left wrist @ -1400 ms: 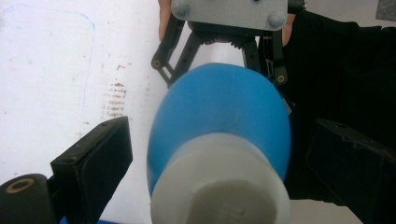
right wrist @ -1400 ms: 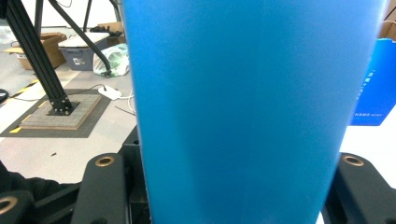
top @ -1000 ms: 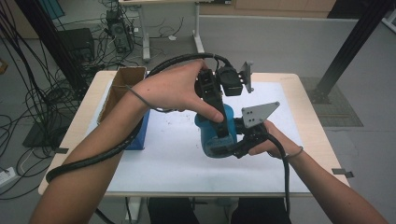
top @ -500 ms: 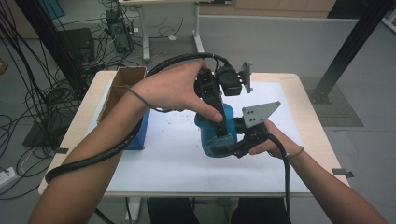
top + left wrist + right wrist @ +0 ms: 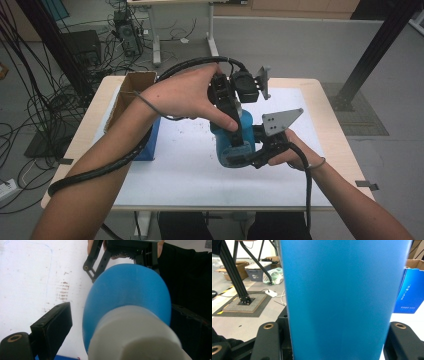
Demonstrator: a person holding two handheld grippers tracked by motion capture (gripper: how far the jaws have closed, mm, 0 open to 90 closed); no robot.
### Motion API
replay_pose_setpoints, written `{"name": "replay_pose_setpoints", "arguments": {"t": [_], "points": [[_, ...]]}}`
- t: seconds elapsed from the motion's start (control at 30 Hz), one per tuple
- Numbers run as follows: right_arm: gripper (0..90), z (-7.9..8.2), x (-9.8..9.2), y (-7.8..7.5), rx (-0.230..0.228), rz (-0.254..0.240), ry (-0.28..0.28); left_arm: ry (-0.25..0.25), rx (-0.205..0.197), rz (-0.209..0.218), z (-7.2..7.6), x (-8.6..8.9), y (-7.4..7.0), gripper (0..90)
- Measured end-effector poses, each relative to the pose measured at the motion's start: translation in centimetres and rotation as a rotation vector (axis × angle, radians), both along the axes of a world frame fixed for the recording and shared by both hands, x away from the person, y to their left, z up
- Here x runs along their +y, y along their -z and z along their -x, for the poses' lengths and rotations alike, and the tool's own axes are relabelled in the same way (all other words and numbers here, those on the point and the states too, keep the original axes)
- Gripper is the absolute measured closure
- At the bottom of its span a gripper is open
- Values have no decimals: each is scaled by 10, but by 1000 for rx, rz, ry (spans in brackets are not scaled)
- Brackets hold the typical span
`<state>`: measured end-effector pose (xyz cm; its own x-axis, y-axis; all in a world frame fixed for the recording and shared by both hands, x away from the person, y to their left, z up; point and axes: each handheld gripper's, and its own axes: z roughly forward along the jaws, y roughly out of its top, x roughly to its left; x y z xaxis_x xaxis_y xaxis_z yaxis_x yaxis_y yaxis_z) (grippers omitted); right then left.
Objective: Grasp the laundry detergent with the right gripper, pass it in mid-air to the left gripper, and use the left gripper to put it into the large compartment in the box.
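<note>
Blue bottle (image 5: pixel 231 145): clamped upright in right gripper (image 5: pixel 260 150), mid-table.
White cap (image 5: pixel 135 335): still on; left gripper (image 5: pixel 235 107) jaws have just been closing around it, not pressing yet.

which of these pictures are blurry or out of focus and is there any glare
High view: evenly lit, fairly sharp, no strong glare on the white table. Left gripper view: the white cap is soft, too close. Right gripper view: the blue bottle is a smooth featureless blur; the background is sharper.

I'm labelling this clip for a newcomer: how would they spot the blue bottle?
Start at the white sheet covering the table. Above its middle, the right gripper clamps the blue bottle from the side. Unlike the flat blue box at the left, it is round with a white cap.
</note>
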<state>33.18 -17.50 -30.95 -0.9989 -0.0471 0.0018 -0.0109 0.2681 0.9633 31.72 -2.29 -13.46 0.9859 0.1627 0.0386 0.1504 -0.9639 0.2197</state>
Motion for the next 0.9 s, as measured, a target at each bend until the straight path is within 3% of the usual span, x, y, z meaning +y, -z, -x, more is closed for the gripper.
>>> {"name": "replay_pose_setpoints", "arguments": {"t": [0.53,0.9], "points": [[406,2,-2,-3,5,-15,-16,15,-9,-10,3,-4,-1,141],[405,3,-3,-4,6,-16,-17,19,-9,-18,4,-7,-1,220]]}}
